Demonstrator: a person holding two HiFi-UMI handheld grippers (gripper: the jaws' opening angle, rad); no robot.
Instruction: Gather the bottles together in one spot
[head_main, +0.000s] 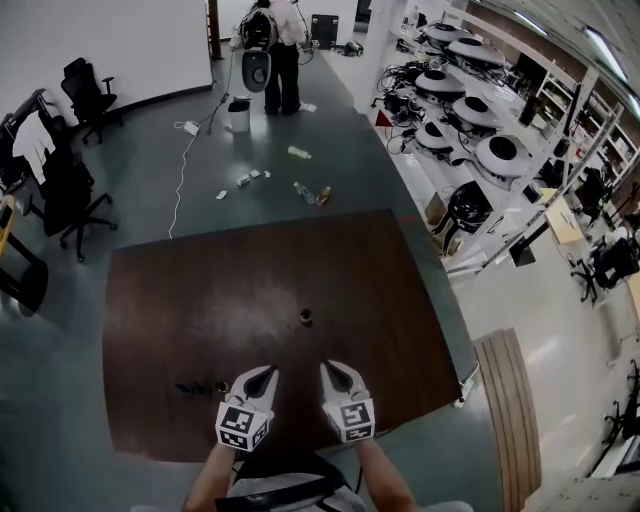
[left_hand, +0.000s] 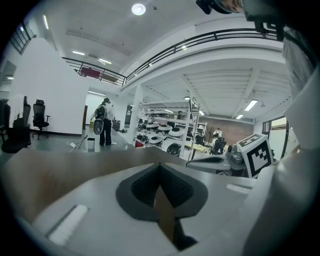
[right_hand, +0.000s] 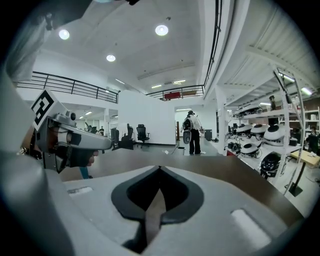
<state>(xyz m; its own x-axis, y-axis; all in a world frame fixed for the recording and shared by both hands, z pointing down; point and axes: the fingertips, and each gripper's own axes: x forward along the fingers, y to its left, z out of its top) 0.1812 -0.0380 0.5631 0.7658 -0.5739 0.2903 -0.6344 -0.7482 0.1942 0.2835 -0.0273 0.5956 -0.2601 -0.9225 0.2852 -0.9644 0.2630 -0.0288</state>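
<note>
Confirm the state of the left gripper (left_hand: 160, 167) first: jaws pressed together to a point, nothing between them. Confirm the same on the right gripper (right_hand: 160, 171): jaws closed tip to tip, empty. In the head view, find both side by side over the near edge of the dark brown square wooden tabletop (head_main: 200, 300), pointing toward its far edge.

Note a small brown round item (head_main: 305, 317) near the middle of the tabletop, too small to identify.

Look past the far edge for the task items, all lying on the grey floor (head_main: 130, 180) and well apart from both grippers:
- clear plastic bottle (head_main: 303, 190) and amber bottle (head_main: 323, 196), just beside each other, beyond the far edge and right of its middle;
- pale green bottle (head_main: 299, 152), farther out along the same line;
- small pale items (head_main: 248, 178) left of these, bottle or litter not discernible.

Expect light, thin-walled plastic, likely to dent under a hard squeeze, smooth enough to slip and round enough to roll when nudged. Treat this as a judgement from appearance only, with fill level not visible.

Spread the jaws before approach. Take hold across the body near mid-length, jaws square to the long axis. Alternatively grip at the neck below the cap, probably the stiffest part. Avoid side contact before closing.
</note>
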